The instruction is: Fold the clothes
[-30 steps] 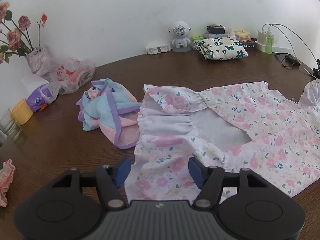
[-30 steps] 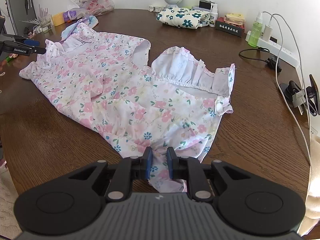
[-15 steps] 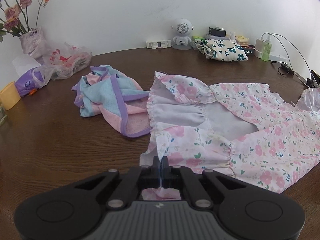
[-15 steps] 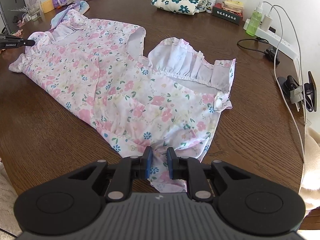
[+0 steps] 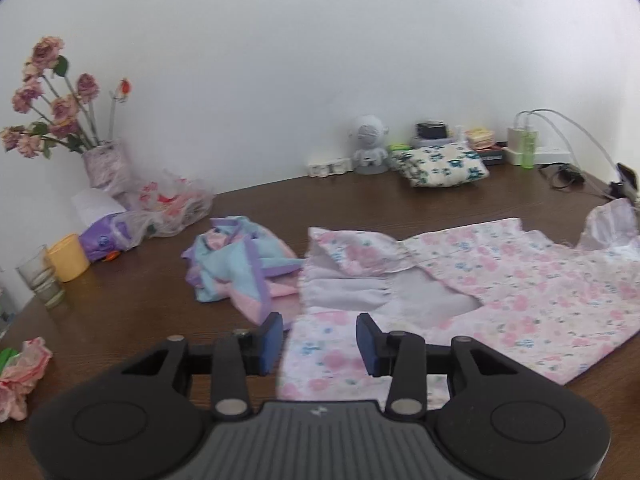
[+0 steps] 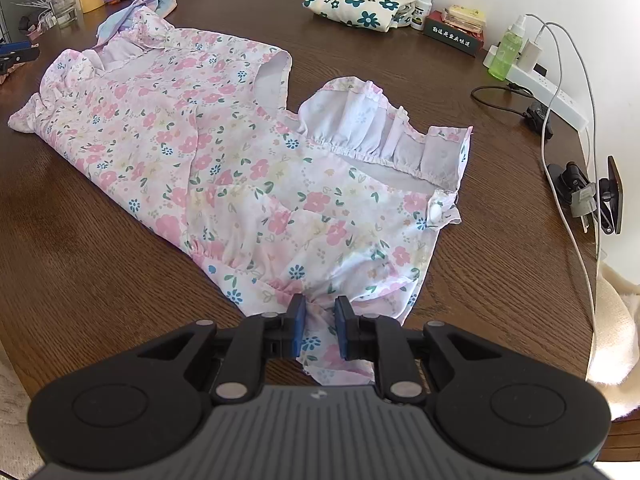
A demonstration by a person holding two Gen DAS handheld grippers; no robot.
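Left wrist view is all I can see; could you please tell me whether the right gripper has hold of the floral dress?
Observer: It appears so. The right gripper has its pads close on a bunched bit of the floral dress hem.
Operator: Thank you. Is there any fastening at that end?
Observer: Yes, a white button sits at the corner below the ruffled strip.
Operator: And is anything beyond the table on that side?
Observer: A cream fleecy cloth lies past the table edge, to the right of the gripper and apart from the dress.
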